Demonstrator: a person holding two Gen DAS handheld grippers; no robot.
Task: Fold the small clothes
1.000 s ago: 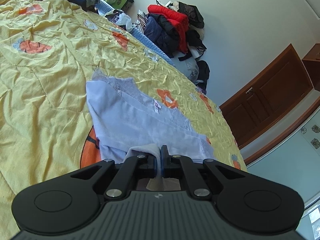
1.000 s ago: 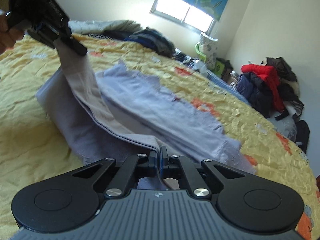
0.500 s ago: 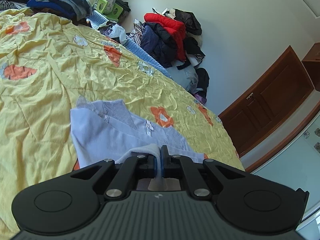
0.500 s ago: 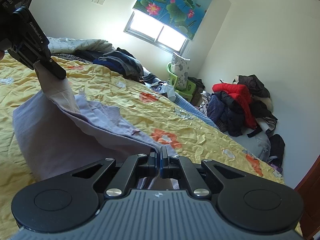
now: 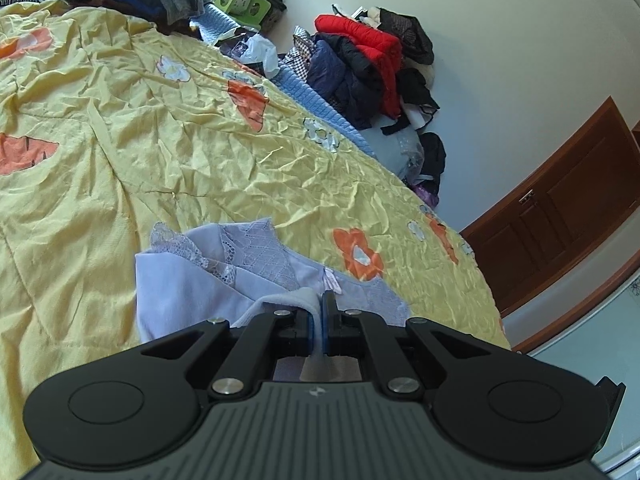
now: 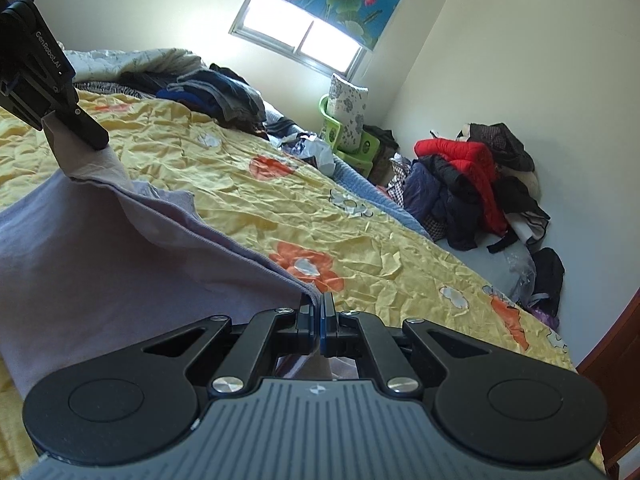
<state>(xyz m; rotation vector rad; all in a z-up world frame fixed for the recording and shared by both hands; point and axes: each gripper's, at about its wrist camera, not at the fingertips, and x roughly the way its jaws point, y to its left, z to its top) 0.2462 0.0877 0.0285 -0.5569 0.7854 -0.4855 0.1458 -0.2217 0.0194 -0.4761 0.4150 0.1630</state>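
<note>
Both grippers' (image 5: 319, 312) (image 6: 319, 314) jaws on lilac garment (image 5: 180, 284).

Bright window (image 6: 304, 36) daylight, sharp focus, fisheye-bent edges.

We are in a home bedroom: a bed under a yellow flowered sheet (image 5: 200, 152), a heap of jackets (image 6: 464, 192) against the wall, a window (image 6: 300, 40), a wooden door (image 5: 560, 208).
</note>
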